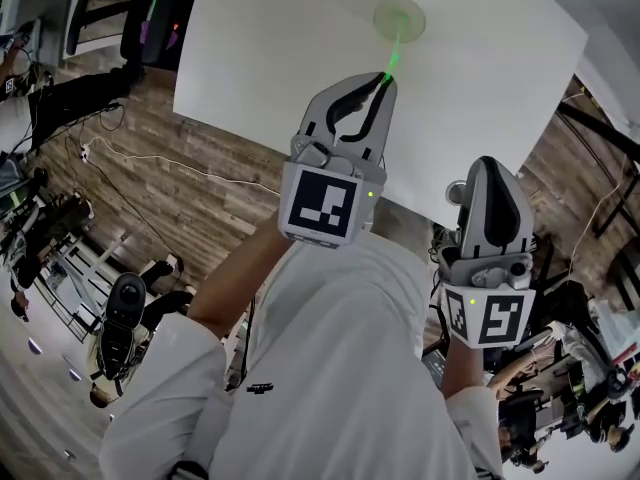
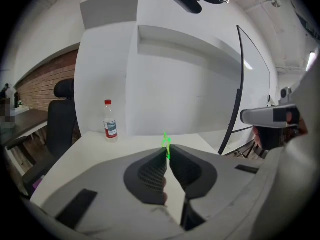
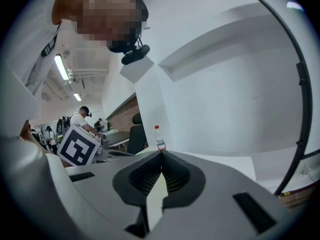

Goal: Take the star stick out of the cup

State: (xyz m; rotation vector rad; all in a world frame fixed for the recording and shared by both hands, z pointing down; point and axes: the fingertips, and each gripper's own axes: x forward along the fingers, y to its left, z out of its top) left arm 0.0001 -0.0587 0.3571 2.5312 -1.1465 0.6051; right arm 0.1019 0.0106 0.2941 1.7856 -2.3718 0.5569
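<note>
A white table [image 1: 290, 58] fills the upper middle of the head view, with wood-plank floor [image 1: 170, 183] to its lower left and cables and equipment along both edges. In the left gripper view a clear plastic bottle [image 2: 110, 120] with a red cap stands at the left of centre on the table's far side, and a black office chair [image 2: 62, 116] sits beyond it at the left edge. A translucent cup [image 1: 399, 18] stands near the top of the head view; the left gripper's own body hides it in that gripper's view.

The left gripper [image 1: 384, 78] reaches toward the cup, its jaws pinched on the star stick [image 1: 392, 54]. This is a thin, bright green rod whose far end overlaps the cup; I cannot tell whether it is inside. Its small green star shows just above the jaw tips at the centre of the left gripper view. The right gripper [image 1: 487, 163] hangs at the lower right, jaws together on nothing.

The bottle's label is too small to read. Each gripper's cube carries black-and-white square markers.
</note>
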